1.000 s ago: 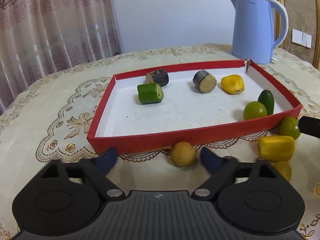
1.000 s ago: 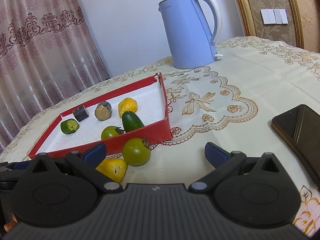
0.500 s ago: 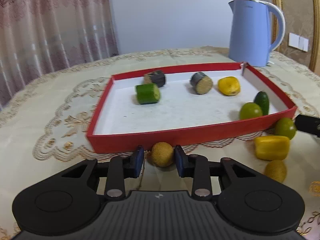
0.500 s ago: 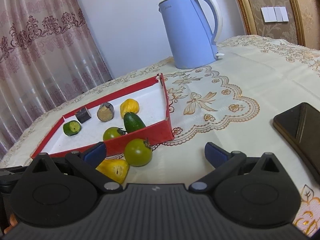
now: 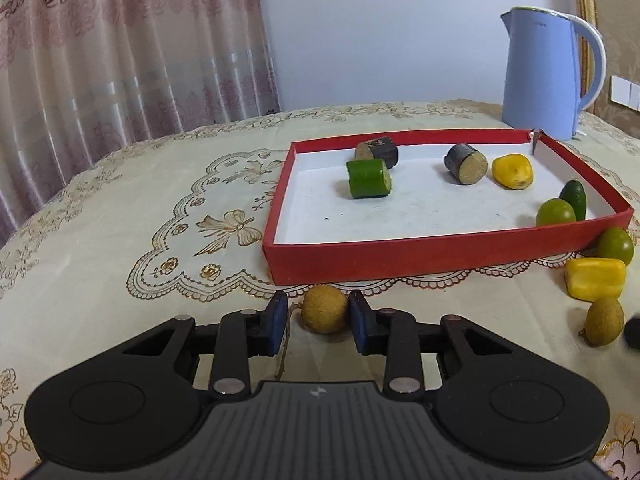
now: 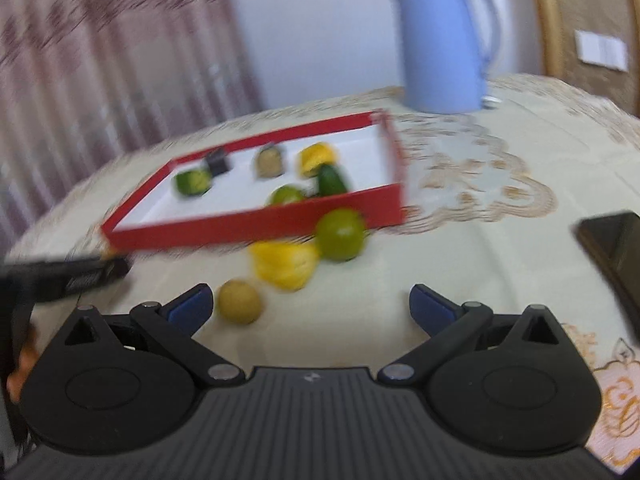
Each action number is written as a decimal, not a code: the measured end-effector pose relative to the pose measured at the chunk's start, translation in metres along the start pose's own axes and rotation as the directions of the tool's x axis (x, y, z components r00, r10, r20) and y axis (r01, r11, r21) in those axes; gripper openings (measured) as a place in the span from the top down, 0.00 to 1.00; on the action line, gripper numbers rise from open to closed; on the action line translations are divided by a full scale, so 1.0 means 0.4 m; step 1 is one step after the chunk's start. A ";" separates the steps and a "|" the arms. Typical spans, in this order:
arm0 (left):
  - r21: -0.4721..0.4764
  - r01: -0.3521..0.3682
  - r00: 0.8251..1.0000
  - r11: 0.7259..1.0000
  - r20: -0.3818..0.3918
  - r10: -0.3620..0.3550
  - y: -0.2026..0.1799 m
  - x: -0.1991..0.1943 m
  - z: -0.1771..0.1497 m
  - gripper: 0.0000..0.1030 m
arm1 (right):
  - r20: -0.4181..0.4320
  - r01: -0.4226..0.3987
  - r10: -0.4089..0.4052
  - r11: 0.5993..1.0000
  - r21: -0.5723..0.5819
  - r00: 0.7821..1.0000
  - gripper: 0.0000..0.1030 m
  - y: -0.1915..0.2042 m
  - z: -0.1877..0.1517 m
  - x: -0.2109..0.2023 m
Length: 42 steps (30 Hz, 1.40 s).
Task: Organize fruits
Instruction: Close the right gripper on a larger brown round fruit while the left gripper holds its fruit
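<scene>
my left gripper (image 5: pixel 318 317) has its jaws around the brown longan (image 5: pixel 324 309), just in front of the red tray (image 5: pixel 424 249); the right pad touches, the left shows a gap, so i cannot tell if it's gripped. my right gripper (image 6: pixel 311 305) hangs with jaws wide, empty, near a second longan (image 6: pixel 239 302), likely its next pick.

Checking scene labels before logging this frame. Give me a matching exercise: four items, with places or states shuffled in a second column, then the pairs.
Items:
1. brown round fruit
2. green cut cylinder
3. yellow block fruit
4. right gripper

Places/states:
A. inside the red tray
B. wide open, holding nothing
C. between the left gripper fingers
D. on the tablecloth outside the tray, near its right front corner

Pairs: 1-C, 2-A, 3-D, 4-B
</scene>
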<state>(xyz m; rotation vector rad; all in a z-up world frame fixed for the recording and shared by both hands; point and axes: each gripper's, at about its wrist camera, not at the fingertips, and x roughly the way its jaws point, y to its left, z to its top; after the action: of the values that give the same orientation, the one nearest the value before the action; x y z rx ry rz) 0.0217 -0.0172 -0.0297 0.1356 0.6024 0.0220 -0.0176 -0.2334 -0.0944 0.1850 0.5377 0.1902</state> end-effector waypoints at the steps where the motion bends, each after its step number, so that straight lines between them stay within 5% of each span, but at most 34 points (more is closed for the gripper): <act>1: 0.002 0.001 1.000 1.000 -0.002 -0.001 -0.002 0.002 0.000 0.69 | -0.011 -0.005 0.005 1.000 -0.019 1.000 0.00 0.015 -0.002 0.002; 11: -0.022 0.020 1.000 1.000 -0.003 -0.020 0.010 0.000 -0.004 0.69 | -0.022 -0.006 0.005 0.998 -0.064 1.000 0.00 0.065 0.006 0.005; 14: -0.023 0.021 1.000 1.000 -0.004 -0.021 0.009 0.000 -0.004 0.69 | -0.030 0.036 -0.039 0.997 -0.074 0.999 0.16 0.065 0.015 0.022; 21: -0.022 0.020 1.000 1.000 -0.004 -0.020 0.009 0.001 -0.003 0.69 | -0.036 0.039 -0.044 0.991 -0.127 0.998 0.27 0.089 0.008 0.032; 25: -0.022 0.020 1.000 1.000 -0.004 -0.020 0.010 0.001 -0.003 0.69 | -0.038 0.065 -0.072 0.987 -0.150 0.997 0.24 0.106 0.004 0.041; 28: -0.023 0.019 1.000 1.000 -0.004 -0.019 0.010 0.000 -0.003 0.68 | -0.033 0.100 -0.105 0.987 -0.128 0.994 0.01 0.103 0.005 0.037; 34: -0.022 0.019 1.000 1.000 -0.003 -0.019 0.010 0.000 -0.003 0.68 | -0.028 0.056 -0.058 0.997 -0.045 0.998 0.00 0.065 0.011 0.026; 42: -0.022 0.018 1.000 1.000 -0.003 -0.018 0.010 0.000 -0.003 0.68 | 0.208 0.204 -0.156 0.950 -0.238 0.966 0.00 0.114 -0.007 -0.060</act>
<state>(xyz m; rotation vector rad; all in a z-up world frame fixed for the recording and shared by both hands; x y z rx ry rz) 0.0210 -0.0133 -0.0301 0.1089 0.6066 0.0110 -0.0453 -0.1945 -0.0749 -0.1004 0.3362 0.0611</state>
